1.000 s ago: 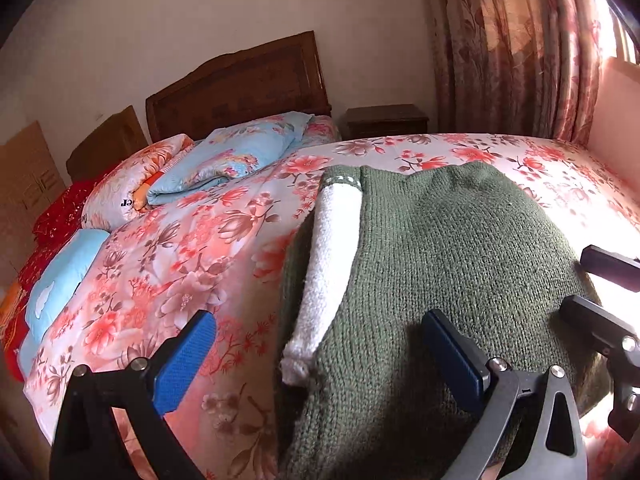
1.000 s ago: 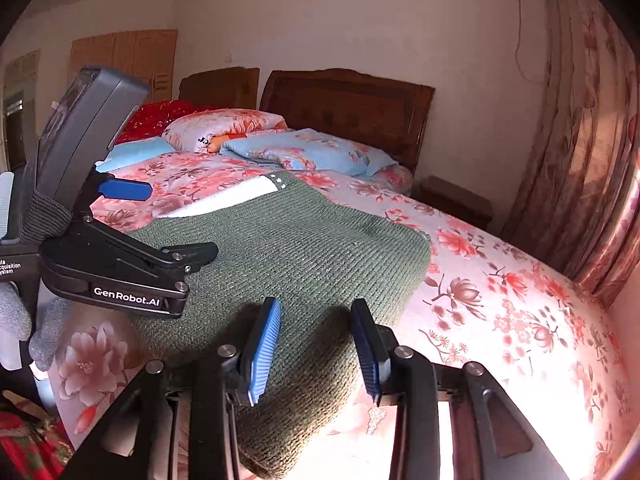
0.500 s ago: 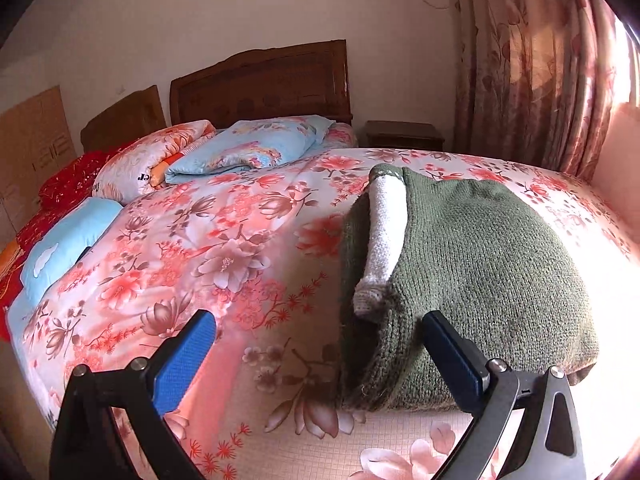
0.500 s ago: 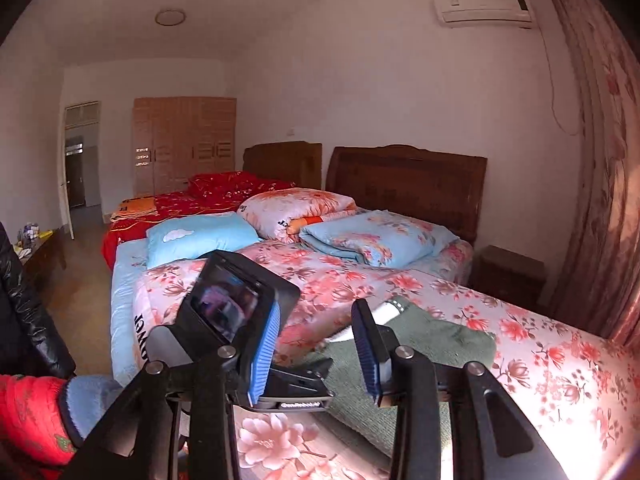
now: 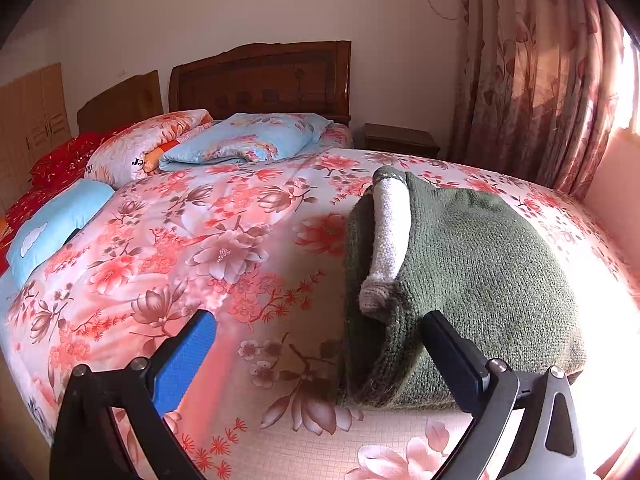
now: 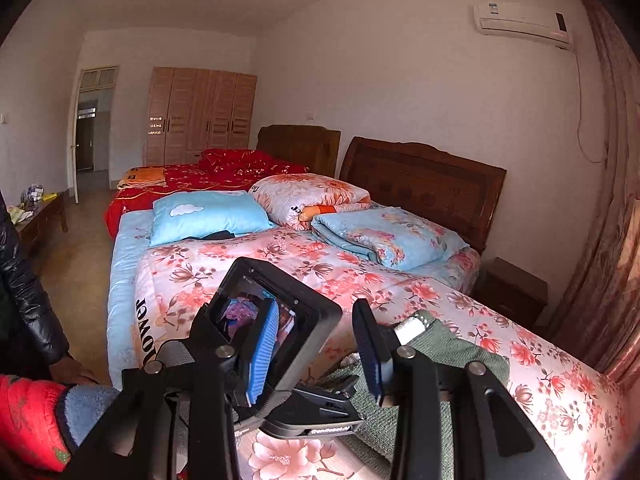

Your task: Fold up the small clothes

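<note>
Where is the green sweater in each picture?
Left wrist view: the folded green sweater lies right of centre on the flowery quilt, behind the left tool's right finger.
Right wrist view: the sweater is low, right of centre, partly hidden by the tool.
Shared landmark: the carved wooden headboard.

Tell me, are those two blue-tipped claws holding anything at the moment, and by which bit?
Nothing is held. The left gripper is open with only the bedspread between its fingers, beside the folded green sweater. The right gripper is open too, raised above the bed.
</note>
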Motion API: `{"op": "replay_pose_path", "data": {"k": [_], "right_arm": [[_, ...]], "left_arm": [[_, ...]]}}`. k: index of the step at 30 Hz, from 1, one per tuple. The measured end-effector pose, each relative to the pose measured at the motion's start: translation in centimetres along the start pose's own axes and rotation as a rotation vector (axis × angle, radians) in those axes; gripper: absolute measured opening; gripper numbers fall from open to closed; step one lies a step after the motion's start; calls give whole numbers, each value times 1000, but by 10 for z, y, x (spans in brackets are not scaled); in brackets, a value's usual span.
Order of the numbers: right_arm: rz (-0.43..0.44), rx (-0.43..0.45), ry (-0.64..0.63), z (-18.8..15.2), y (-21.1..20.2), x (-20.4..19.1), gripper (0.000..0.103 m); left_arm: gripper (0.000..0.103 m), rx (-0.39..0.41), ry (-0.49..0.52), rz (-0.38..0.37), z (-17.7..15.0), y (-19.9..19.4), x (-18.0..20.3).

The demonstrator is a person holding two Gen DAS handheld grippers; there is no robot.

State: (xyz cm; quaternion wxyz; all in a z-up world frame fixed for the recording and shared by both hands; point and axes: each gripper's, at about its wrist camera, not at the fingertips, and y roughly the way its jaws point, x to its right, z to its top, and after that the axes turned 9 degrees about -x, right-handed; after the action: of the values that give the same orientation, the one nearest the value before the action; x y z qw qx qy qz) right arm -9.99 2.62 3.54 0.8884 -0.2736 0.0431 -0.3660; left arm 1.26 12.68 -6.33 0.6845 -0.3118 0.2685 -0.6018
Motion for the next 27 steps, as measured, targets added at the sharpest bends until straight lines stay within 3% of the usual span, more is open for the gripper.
{"op": "replay_pose_path", "data": {"k": [5, 10, 14, 18, 22, 27], "right_arm": [[-21, -23, 55, -40, -21, 27, 39], [-155, -171, 281, -102, -14, 73, 39], [-250, -297, 538, -150, 5, 102, 39], [-309, -410, 579, -163, 27, 107, 39], [-336, -384, 563, -159, 22, 103, 39], [-325, -314, 616, -145, 2, 105, 39]], "left_arm": [[103, 3, -57, -52, -3, -12, -11], [103, 69, -175, -149, -14, -35, -26], [103, 181, -216, -124, -24, -63, -27], [103, 194, -218, -130, -24, -73, -23], [103, 157, -203, -48, -22, -73, -13], [103, 233, -73, 147, -30, -95, 20]]}}
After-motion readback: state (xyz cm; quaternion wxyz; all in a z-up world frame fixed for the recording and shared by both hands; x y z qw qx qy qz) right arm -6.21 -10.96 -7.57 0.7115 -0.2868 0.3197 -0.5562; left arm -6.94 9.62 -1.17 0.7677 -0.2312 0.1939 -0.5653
